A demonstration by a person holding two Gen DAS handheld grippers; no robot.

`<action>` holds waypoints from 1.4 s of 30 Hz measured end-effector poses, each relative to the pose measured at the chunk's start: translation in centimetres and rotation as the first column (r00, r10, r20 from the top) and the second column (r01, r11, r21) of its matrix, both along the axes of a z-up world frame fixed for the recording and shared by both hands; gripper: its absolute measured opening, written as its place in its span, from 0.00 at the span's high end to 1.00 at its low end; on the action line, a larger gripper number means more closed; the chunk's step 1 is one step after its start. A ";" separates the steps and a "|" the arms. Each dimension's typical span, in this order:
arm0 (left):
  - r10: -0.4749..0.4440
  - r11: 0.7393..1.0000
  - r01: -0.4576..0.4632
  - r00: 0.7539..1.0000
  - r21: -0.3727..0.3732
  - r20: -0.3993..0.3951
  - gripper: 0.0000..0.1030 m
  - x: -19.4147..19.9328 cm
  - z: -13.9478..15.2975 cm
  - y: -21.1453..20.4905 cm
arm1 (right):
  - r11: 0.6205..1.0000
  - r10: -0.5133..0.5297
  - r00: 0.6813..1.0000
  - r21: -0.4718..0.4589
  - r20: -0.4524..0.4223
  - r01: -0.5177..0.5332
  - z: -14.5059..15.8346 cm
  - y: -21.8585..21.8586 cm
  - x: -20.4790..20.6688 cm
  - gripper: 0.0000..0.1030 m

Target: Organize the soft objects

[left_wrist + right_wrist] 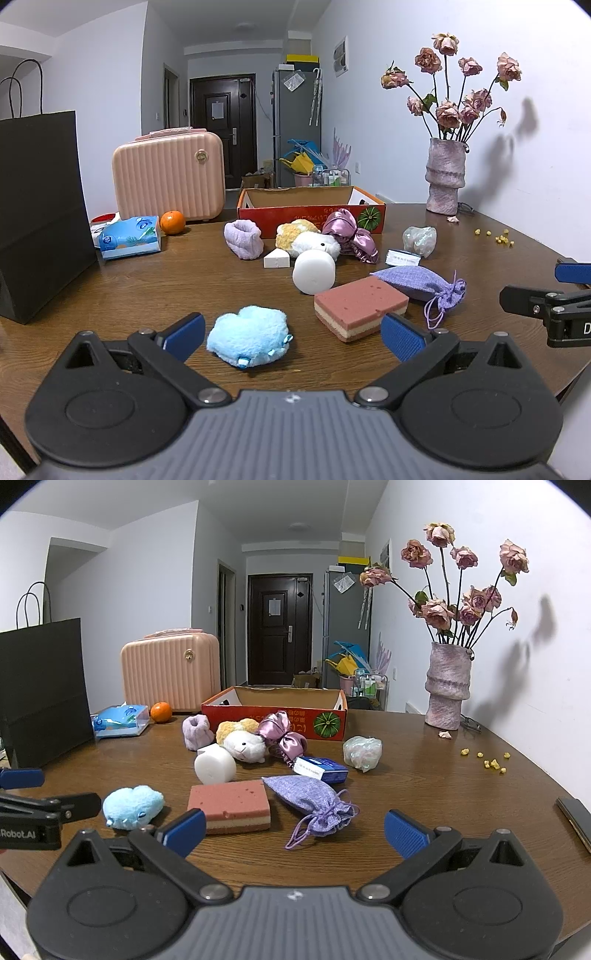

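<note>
Wooden table point(155, 288) holds one sponge point(360, 306) and two plush toys point(249, 339) point(317, 245).

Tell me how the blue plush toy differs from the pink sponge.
The blue plush toy is fluffy and rounded; the pink sponge is a flat-sided block with pores. The toy is one colour; the sponge has a cream layer beneath. Both lie loose on the table, outside the box.
</note>
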State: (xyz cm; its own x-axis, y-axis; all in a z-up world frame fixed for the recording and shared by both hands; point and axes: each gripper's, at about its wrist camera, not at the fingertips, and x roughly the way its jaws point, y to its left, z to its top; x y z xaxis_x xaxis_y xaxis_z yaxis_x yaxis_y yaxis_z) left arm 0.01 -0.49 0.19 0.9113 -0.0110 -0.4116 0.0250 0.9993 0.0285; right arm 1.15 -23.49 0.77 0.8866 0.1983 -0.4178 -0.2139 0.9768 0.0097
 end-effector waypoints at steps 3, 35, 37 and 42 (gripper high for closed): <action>-0.001 1.000 0.001 1.000 -0.004 -0.002 0.00 0.5 -0.2 0.2 | 1.000 0.001 1.000 0.000 0.002 -0.001 0.2 -0.1 0.0 0.00; -0.001 1.000 0.001 1.000 -0.003 0.000 0.00 0.6 -0.4 0.3 | 1.000 -0.001 1.000 -0.008 0.009 0.001 0.1 0.3 0.0 0.00; -0.001 1.000 0.001 1.000 -0.004 0.000 0.00 0.5 -0.3 0.3 | 1.000 -0.001 1.000 -0.009 0.009 0.001 0.1 0.3 0.0 0.00; -0.001 1.000 0.001 1.000 -0.004 0.000 0.00 0.6 -0.3 0.3 | 1.000 -0.001 1.000 -0.009 0.009 0.001 0.1 0.3 0.0 0.00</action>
